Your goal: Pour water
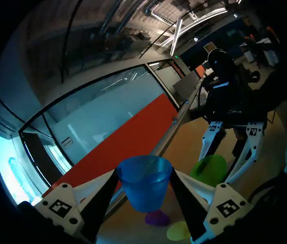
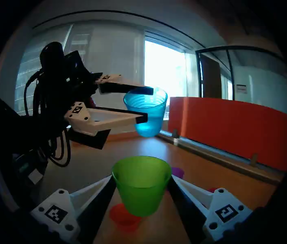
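The left gripper point(image 1: 144, 174) clamps a translucent blue plastic cup point(image 1: 145, 189) between its fingers. The right gripper point(image 2: 142, 179) clamps a translucent green plastic cup point(image 2: 141, 191), held lower.

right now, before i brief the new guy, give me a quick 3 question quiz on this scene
1. True or false: the left tongs are shut on the blue cup.
2. Which cup do the right tongs hold? A purple, B green, C yellow.
3. In the right gripper view, which of the two held cups hangs higher above the table?
Key: 1 true. 2 B, the green cup. 3 the blue cup.
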Tool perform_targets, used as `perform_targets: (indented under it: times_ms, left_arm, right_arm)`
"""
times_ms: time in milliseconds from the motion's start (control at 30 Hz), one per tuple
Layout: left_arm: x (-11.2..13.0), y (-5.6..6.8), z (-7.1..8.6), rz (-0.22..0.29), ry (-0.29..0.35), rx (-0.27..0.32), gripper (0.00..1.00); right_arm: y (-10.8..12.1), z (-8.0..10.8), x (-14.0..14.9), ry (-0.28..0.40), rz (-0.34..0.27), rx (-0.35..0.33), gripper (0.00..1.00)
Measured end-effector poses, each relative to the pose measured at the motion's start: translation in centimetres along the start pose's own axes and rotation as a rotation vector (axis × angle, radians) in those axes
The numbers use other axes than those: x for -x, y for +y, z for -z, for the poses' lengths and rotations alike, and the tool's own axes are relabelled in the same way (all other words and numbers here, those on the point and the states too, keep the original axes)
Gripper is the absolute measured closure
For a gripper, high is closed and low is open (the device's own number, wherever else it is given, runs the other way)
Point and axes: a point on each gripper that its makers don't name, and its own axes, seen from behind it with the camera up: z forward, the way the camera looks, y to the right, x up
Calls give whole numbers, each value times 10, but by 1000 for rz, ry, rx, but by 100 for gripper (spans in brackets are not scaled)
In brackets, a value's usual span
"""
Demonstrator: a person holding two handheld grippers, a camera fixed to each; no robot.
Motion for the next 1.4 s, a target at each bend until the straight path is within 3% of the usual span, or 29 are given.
perform_targets:
  times_ms: [600, 1400]
  left_arm:
    - [-13, 0, -2, -142, -10, -17, 12]
    - [-24, -1, -11, -335, 1, -48, 12]
  right_arm:
    - [-4, -12, -7, 11, 0, -12, 10]
    - [4, -13, -13, 27, -3, 3, 10]
